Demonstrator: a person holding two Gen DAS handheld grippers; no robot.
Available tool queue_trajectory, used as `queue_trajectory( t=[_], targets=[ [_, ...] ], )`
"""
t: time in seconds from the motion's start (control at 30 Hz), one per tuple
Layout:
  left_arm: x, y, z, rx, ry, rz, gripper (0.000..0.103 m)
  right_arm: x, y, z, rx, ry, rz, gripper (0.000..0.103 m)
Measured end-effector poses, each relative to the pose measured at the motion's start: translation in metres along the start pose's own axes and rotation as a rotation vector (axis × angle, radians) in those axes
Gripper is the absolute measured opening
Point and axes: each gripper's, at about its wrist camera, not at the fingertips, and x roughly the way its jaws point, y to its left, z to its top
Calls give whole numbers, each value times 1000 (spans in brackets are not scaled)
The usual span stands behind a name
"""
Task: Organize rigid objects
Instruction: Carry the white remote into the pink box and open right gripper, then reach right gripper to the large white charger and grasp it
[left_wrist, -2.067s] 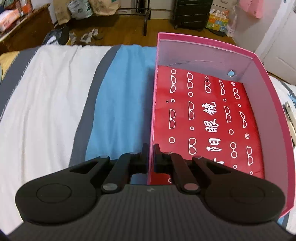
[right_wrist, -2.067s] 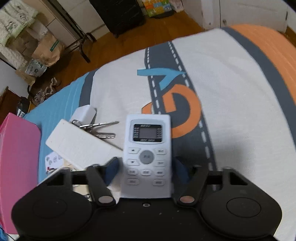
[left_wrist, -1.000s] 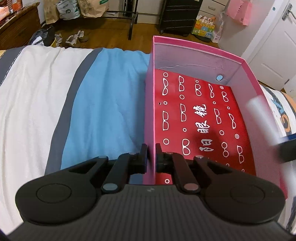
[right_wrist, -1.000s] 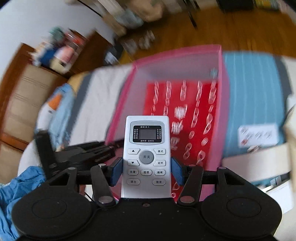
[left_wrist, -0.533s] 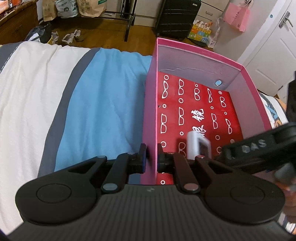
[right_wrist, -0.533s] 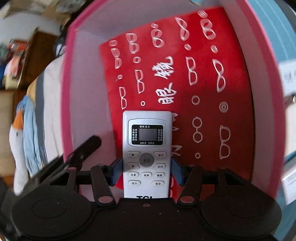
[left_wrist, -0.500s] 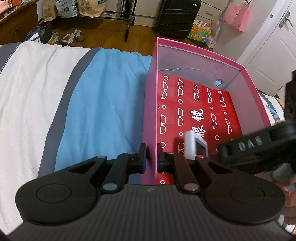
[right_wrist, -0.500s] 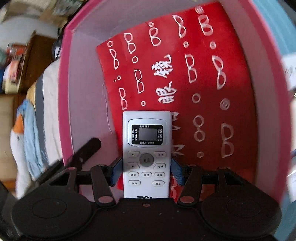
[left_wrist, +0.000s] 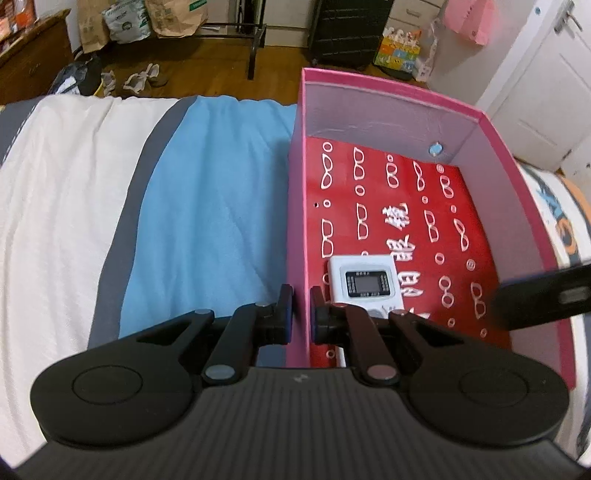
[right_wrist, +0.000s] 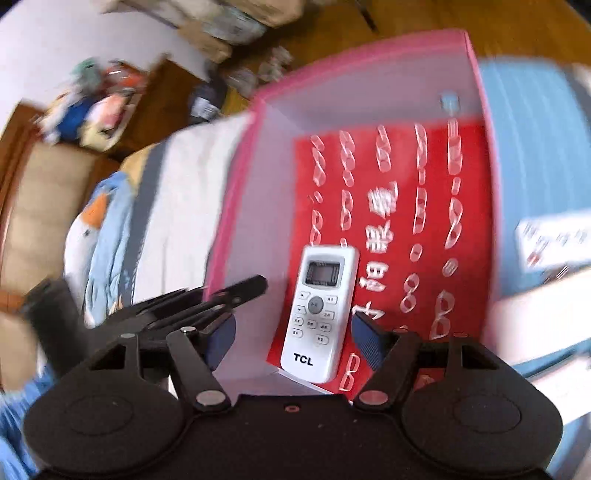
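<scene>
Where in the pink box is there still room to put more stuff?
The pink box has lots of bare red floor between the white remote and the far wall, and along the right wall. The near left corner is crowded: the remote lies there, and the left hand-held gripper pinches the wall beside it.

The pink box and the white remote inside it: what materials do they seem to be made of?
Pink box: probably cardboard, matte; thin flat walls, sharp folded corners, printed red floor.
White remote: looks like hard plastic, smooth and slightly glossy; moulded rounded edges, raised buttons that may be rubber, a small grey display window.
</scene>
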Motion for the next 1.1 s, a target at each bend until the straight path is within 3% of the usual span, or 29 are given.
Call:
queue_trajectory(
  t=[0.13, 0.33, 0.47, 0.6, 0.77, 0.9, 1.0, 1.1],
  targets=[
    [0, -9, -3, 50, 20, 40, 8, -50, 28, -23, -262, -57, -175, 79],
    [-2, -21, -6, 97, 17, 98, 8, -106, 25, -50, -413, -159, -180, 85],
    [-6, -21, -6, 85, 16, 111, 5, -112, 4, -59, -463, -257, -212, 85],
    [-9, -24, -8, 110, -3, 137, 4, -110, -40, -55, -399, -209, -262, 85],
    [-9, -23, -6, 79, -14, 149, 4, -105, -91, -58, -359, -125, -265, 77],
    [-9, -25, -6, 76, -22, 160, 4, -97, -115, -68, -315, -115, -258, 74],
    [-9, -23, -5, 54, -25, 156, 4, -89, -115, -80, -353, -103, -237, 73],
    [-8, -20, -5, 40, -26, 152, 4, -75, -103, -94, -480, -54, -277, 72]
  ],
)
